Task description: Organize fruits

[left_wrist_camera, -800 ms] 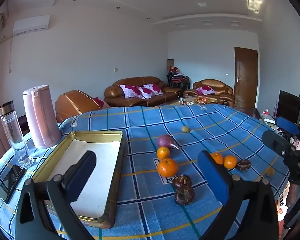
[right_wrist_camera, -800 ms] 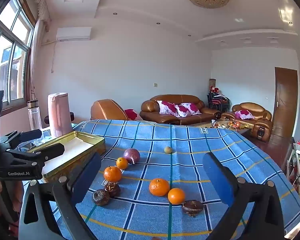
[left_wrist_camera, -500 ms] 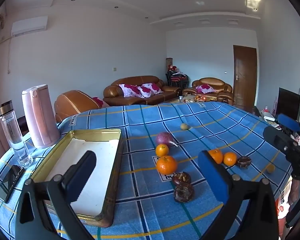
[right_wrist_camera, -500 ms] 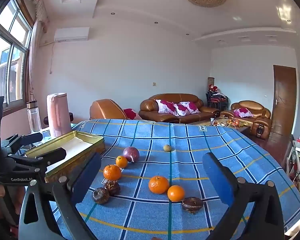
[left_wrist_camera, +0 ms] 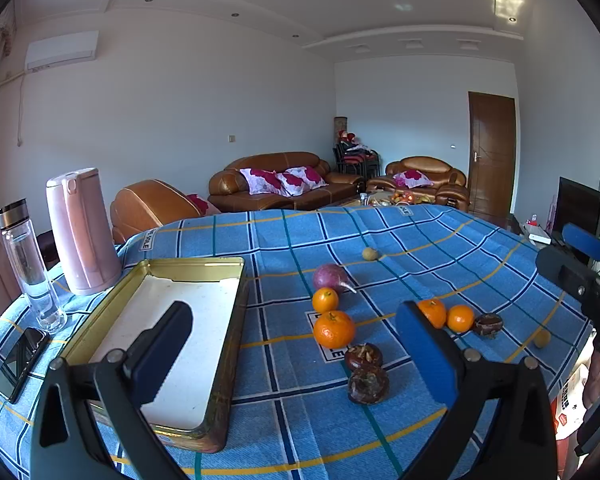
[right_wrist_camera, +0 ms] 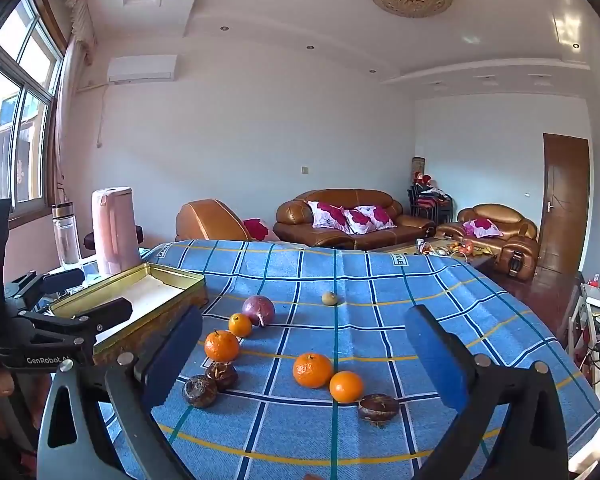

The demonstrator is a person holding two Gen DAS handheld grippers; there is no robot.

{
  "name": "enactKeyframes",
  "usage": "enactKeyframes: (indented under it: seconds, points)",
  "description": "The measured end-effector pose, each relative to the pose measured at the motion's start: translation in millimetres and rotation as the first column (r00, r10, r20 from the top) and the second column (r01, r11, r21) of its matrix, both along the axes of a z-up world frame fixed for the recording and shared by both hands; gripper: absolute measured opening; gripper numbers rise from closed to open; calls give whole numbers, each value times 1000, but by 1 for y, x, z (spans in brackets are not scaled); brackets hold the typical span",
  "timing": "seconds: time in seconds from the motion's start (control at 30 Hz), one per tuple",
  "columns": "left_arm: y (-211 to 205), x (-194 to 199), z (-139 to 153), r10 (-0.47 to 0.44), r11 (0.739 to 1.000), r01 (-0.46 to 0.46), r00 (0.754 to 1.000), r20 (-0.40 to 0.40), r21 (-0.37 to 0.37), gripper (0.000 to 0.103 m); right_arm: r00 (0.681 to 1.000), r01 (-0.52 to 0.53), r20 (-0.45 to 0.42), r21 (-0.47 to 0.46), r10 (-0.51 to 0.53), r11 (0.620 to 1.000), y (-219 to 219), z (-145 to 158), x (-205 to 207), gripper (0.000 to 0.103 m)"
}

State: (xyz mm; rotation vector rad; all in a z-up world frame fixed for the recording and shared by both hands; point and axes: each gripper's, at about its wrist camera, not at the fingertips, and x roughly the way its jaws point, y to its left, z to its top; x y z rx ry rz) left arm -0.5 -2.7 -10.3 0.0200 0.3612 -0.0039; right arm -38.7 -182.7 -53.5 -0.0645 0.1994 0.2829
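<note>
Desk point(left_wrist_camera: 420, 240): covered by a blue plaid cloth; all items listed are carried on it.

Tin tray point(left_wrist_camera: 228, 344): gold-rimmed, white inside, set at the left of the desk; no fruit is seen in it.

Fruit, loose on the cloth to the right of the tray:
- Purple passion fruit point(left_wrist_camera: 330, 277), touching a small orange point(left_wrist_camera: 325, 300).
- Large mandarin point(left_wrist_camera: 334, 329), just in front of the small orange.
- Two dark mangosteens point(left_wrist_camera: 366, 372), touching each other.
- Pair of oranges point(right_wrist_camera: 326, 378), side by side, with a third mangosteen point(right_wrist_camera: 379, 408) just beside them.
- Small yellow-green fruit point(left_wrist_camera: 370, 254), well apart, further back.

Left claw point(left_wrist_camera: 296, 356): released, jaws spread wide, nothing held; hovered over the tray edge and the near fruit.

Right claw point(right_wrist_camera: 304, 360): released, jaws spread wide, nothing held; raised above the pair of oranges.

Also present: pink kettle point(left_wrist_camera: 82, 232), glass bottle point(left_wrist_camera: 28, 264), phone point(left_wrist_camera: 20, 358).
</note>
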Motion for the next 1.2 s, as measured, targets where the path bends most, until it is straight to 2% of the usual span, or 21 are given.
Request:
enactKeyframes:
  seconds: [1.2]
  points:
    - [0, 1, -7, 6, 1000, -6, 1000, -16, -8, 103, 1000, -6, -23, 0, 6, 1000, 4, -8, 1, 102]
